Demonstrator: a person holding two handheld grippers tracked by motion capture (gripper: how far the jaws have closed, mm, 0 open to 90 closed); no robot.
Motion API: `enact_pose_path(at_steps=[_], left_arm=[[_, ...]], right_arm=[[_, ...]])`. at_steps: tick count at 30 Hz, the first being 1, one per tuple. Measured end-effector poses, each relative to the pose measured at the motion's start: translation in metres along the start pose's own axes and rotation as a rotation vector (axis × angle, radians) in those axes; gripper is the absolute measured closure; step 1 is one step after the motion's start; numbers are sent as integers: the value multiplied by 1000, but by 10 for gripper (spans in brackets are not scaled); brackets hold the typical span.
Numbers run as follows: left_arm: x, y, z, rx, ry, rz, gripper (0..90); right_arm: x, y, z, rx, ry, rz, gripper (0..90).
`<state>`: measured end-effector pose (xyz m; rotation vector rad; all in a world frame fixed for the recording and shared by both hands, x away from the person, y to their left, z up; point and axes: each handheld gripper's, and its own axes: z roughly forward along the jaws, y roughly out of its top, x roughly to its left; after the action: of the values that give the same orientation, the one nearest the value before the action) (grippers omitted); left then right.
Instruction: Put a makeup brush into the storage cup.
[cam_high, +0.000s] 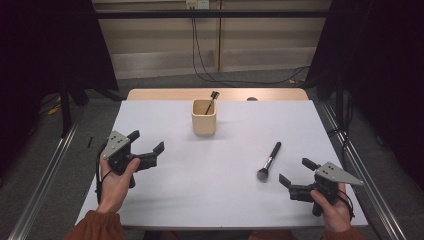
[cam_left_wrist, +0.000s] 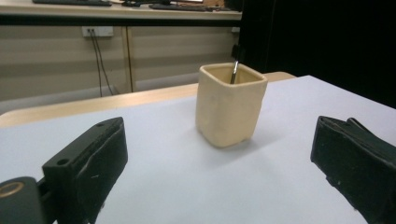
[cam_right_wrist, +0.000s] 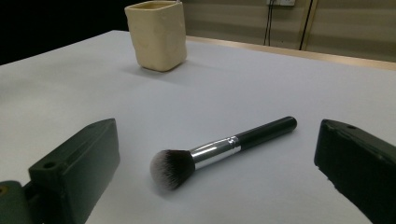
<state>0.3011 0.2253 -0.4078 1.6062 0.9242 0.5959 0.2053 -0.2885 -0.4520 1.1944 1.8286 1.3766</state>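
A: Brush (cam_high: 269, 160) on the desk (cam_high: 165, 200), seen from the high view: it lies flat in the right half, bristle head toward the person, black handle angled away toward the cup (cam_high: 204, 117). The right tongs (cam_high: 290, 174) sit just beside the bristle end, spread wide and empty.

B: And the left tongs (cam_high: 146, 144)?

A: Also spread wide, holding nothing, well apart from the brush on the left side. The cup stands upright near the far edge, with a second, thinner brush (cam_high: 212, 100) leaning inside it. That suggests the cup is the holder and the loose brush is likely bound there too.

B: What does the left gripper view add?

A: It looks straight at the cup (cam_left_wrist: 229, 105) between its two parted jaws, so the left hand seems placed to steady it. The cup's soft, uneven walls and squarish mouth read clearly here, which the high view flattens. Only a sliver of the thin brush (cam_left_wrist: 235, 71) peeks above the rim.

B: And the right gripper view?

A: The brush (cam_right_wrist: 219, 149) lies crosswise between the open jaws, close in. Its silver ferrule and pale-tipped bristles show here. The cup (cam_right_wrist: 157, 33) stands farther back on the left, its contents hardly visible from this low angle.
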Motion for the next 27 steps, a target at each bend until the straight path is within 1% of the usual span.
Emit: enact_pose_path(at_steps=[2, 3, 5, 6, 10, 13, 17, 18, 20, 22, 25, 27], left_arm=[[1, -4, -5, 1, 2, -9, 37], [2, -5, -8, 5, 1, -5, 37], [2, -10, -13, 13, -1, 15, 45], [2, -12, -15, 13, 1, 14, 46], [3, -17, -26, 7, 8, -1, 46], [4, -19, -33, -3, 15, 4, 45], [3, -24, -42, -6, 13, -21, 45], [3, -25, -45, -2, 10, -6, 43], [3, -28, -50, -3, 21, 18, 43], [5, -29, -55, -9, 19, 17, 43], [6, -33, -60, -18, 37, 12, 43], [6, -37, -61, -24, 25, 11, 43]], right_arm=[[0, 0, -1, 1, -7, 3, 0], [0, 0, -1, -3, -10, 6, 0], [0, 0, -3, -8, -16, 8, 0], [0, 0, -3, -10, -16, 5, 0], [0, 0, -4, -15, -21, 10, 0], [-1, -1, -3, -16, -25, 18, 0], [-2, -1, -3, -18, -24, 17, 0], [-1, -1, -3, -19, -23, 18, 0], [-1, -1, -3, -18, -22, 15, 0], [-1, -1, -4, -20, -22, 12, 0], [0, -1, -4, -21, -21, 13, 0], [-1, -1, -4, -20, -24, 12, 0]])
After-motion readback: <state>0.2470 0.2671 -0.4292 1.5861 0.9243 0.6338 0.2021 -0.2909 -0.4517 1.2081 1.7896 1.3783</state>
